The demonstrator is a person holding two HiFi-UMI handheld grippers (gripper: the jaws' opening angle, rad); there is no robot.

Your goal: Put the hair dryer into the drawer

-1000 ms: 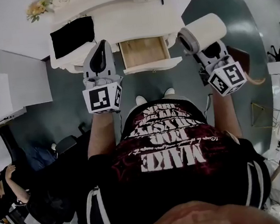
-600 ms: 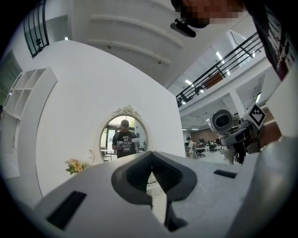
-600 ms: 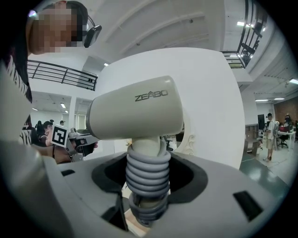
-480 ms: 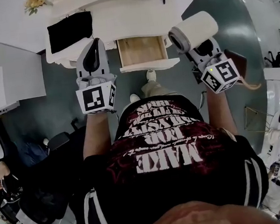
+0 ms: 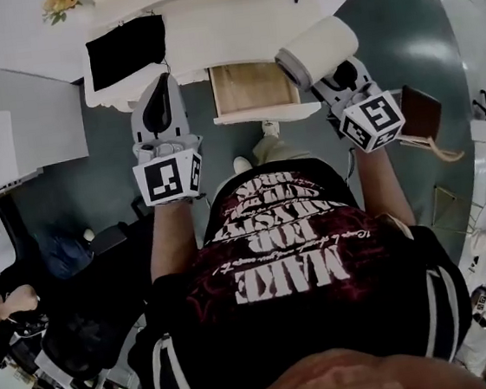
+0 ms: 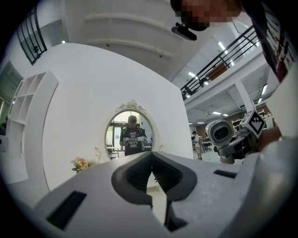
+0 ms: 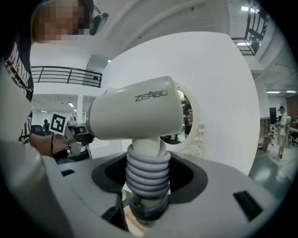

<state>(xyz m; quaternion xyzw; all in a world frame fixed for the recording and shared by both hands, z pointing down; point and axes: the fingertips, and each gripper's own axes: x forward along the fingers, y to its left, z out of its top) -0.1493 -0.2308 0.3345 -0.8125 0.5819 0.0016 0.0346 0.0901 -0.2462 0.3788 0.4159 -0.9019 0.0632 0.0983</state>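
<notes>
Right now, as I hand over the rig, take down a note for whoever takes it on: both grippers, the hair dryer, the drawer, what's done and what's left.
Left hand-held gripper: jaws together, empty, held by the drawer's left side.
Right hand-held gripper: shut on the hair dryer, gripping its handle where grey coils wrap it.
Drawer: pulled open, wooden bottom bare.
Done: drawer open, dryer picked up and held in the air by the drawer's right side.
Left: lower the dryer into the drawer and release it.

White dressing table point(image 5: 225, 34), drawer point(image 5: 253, 88) open; black cloth point(image 5: 126, 50), flowers point(image 5: 64, 2)
</notes>
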